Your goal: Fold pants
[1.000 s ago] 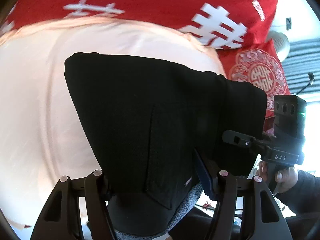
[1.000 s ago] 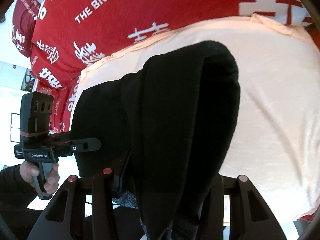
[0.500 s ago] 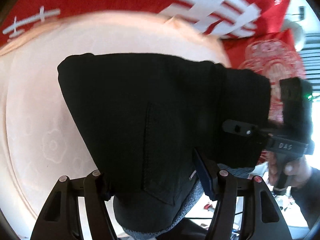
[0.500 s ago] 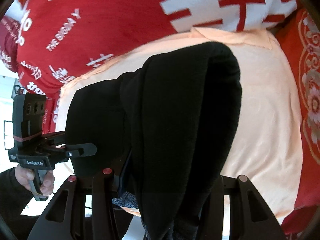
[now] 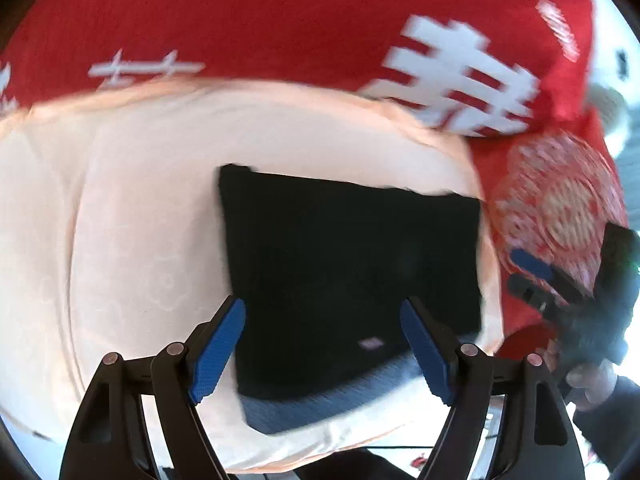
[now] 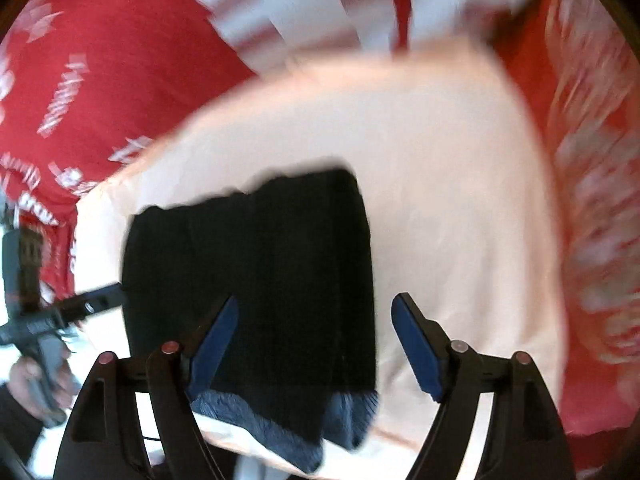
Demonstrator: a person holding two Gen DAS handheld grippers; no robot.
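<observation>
Left wrist view: black pants (image 5: 352,276) folded into a flat rectangle on a pale peach sheet (image 5: 136,240), a grey-blue lining strip showing along the near edge and a small label near that edge. Left gripper (image 5: 324,344) spread wide with nothing held, blue pads (image 5: 218,350) poised above the pants' near edge, apart from the cloth. Red blanket (image 5: 280,20) with white characters beyond the sheet; red cushion (image 5: 560,208) with a round pattern at the right. Right gripper (image 5: 560,292) seen at the far right, held in a hand (image 5: 588,380) — fingers parted, one blue pad showing, beside the pants' right edge and not on them. Right wrist view: same pants (image 6: 256,280) lying left of centre on the peach sheet (image 6: 452,208), folds running as vertical ridges, frayed grey-blue hem at the near edge. Right gripper (image 6: 314,348) wide apart and empty, blue pads (image 6: 416,348) straddling the pants' right edge from above. Left gripper (image 6: 96,300) at the far left in the other hand (image 6: 28,376), blurred — state unreadable from here. Red blanket (image 6: 120,60) behind, heavily motion-blurred.
</observation>
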